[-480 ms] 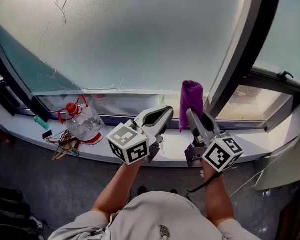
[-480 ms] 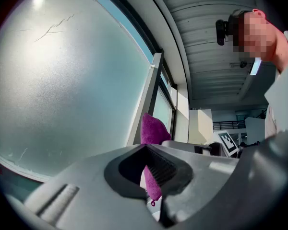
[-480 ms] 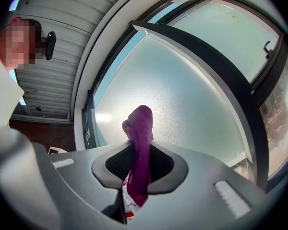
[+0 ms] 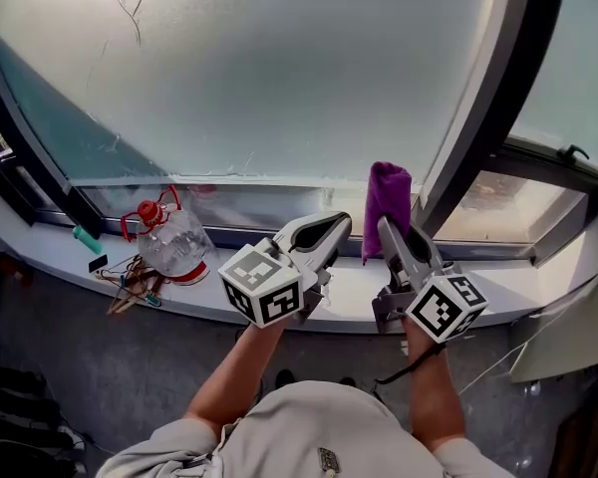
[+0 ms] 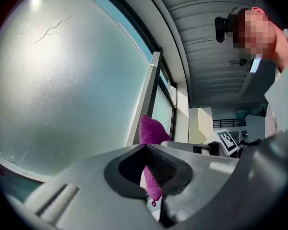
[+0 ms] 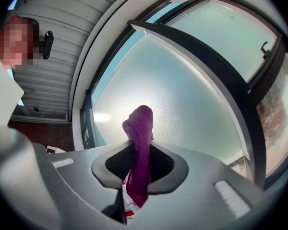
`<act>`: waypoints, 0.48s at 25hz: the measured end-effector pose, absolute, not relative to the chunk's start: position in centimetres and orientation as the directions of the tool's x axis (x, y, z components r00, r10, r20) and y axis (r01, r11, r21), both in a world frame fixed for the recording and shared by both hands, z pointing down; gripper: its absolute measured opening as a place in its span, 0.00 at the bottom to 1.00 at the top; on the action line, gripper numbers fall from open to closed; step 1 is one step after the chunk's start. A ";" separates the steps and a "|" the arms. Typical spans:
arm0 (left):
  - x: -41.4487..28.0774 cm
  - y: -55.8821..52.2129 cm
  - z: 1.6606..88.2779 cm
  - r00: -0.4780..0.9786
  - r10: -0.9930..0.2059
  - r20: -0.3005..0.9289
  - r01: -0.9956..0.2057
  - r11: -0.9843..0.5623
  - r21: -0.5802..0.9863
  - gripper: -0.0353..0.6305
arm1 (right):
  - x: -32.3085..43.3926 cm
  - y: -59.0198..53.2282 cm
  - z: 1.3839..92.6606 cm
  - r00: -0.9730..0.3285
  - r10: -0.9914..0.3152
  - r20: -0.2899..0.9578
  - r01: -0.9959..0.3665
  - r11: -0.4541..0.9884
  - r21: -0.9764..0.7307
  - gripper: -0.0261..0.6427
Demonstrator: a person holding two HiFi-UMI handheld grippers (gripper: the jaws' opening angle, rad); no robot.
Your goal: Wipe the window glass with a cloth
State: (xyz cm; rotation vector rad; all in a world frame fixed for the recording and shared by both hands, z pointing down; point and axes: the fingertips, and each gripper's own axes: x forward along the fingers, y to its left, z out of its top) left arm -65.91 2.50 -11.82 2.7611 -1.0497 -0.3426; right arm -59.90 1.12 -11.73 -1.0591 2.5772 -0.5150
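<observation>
**Inspector A:** We find the right gripper [image 4: 386, 229] clamped on the purple cloth [image 4: 387, 199], which stands upright just short of the window glass [image 4: 279, 78]. The left gripper [image 4: 331, 229] is closed on nothing.

**Inspector B:** We advise pressing the cloth's free top flat against the pane and overlapping strokes. One container: a clear, red-capped bottle [image 4: 171, 245] on the sill [image 4: 55, 252]. We cannot determine its contents.

Magenta-purple cloth [image 4: 387, 202]. Frosted, pale blue-green glass [image 4: 279, 68] in a black frame [image 4: 498, 98]. The left hand-held gripper [image 4: 334, 229] and right hand-held gripper [image 4: 387, 229] are grey, their cubes [image 4: 261, 289] white with black square markers. Clear bottle [image 4: 174, 245], red cap [image 4: 149, 210]
</observation>
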 end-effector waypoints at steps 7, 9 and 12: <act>-64.9 2.8 -11.3 0.753 -0.645 -0.130 -0.611 -0.759 0.226 0.05 | -59.3 1.8 -10.9 -0.661 -0.741 -0.116 -0.645 0.640 -0.418 0.18; -64.2 2.9 -11.1 0.769 -0.626 -0.129 -0.594 -0.774 0.217 0.05 | -58.6 2.0 -10.1 -0.639 -0.763 -0.100 -0.667 0.614 -0.422 0.18; -62.3 3.1 -10.0 0.801 -0.589 -0.112 -0.557 -0.800 0.223 0.05 | -56.4 2.6 -8.7 -0.593 -0.801 -0.080 -0.699 0.561 -0.443 0.18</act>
